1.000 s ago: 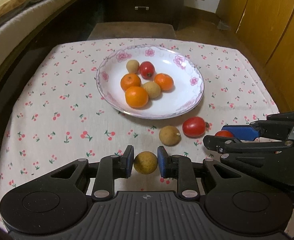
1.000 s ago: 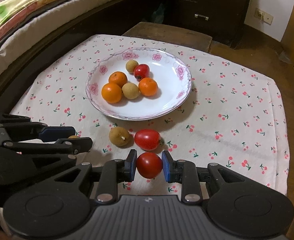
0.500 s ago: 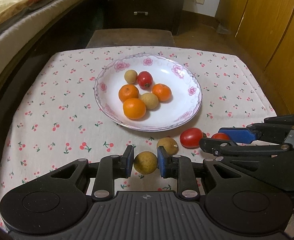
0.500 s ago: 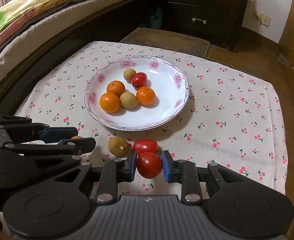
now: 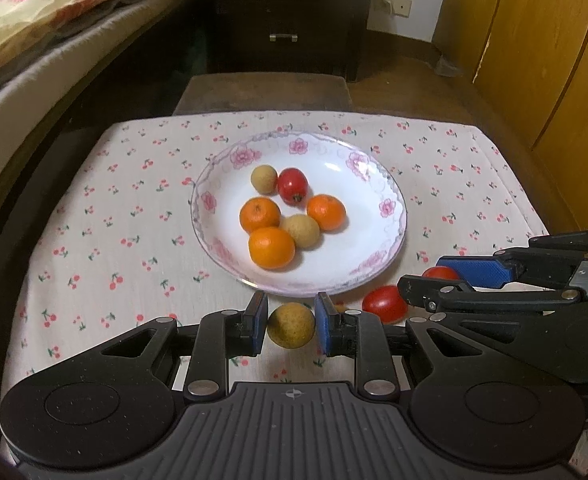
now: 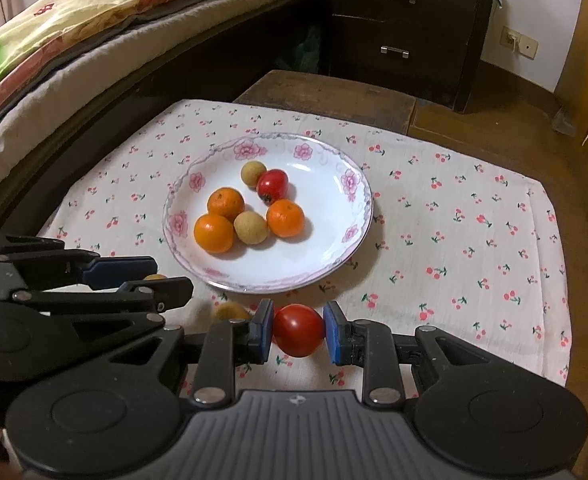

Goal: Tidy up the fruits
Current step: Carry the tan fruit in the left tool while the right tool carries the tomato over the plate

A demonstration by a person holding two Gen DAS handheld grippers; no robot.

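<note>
My left gripper (image 5: 290,310) is shut on a tan round fruit (image 5: 291,328), held just above the cherry-print cloth in front of the flowered plate (image 5: 358,184). My right gripper (image 6: 299,314) is shut on a red tomato (image 6: 299,332), also near the plate's (image 6: 326,200) front rim. On the plate lie three oranges, two tan fruits and one tomato (image 5: 292,186). A loose tomato (image 5: 385,303) and a loose tan fruit (image 6: 230,312) rest on the cloth between the grippers. Each gripper shows side-on in the other's view.
A bed with a colourful quilt (image 6: 94,12) runs along the left. A dark drawer chest (image 5: 286,16) and a low wooden stool (image 5: 262,92) stand behind the table. Wooden cabinet doors (image 5: 534,40) line the right. Bare cloth lies to the plate's left and right.
Both grippers have risen a little with their fruit and kept their grip. The plate and the loose fruits now sit lower and closer in both views.
</note>
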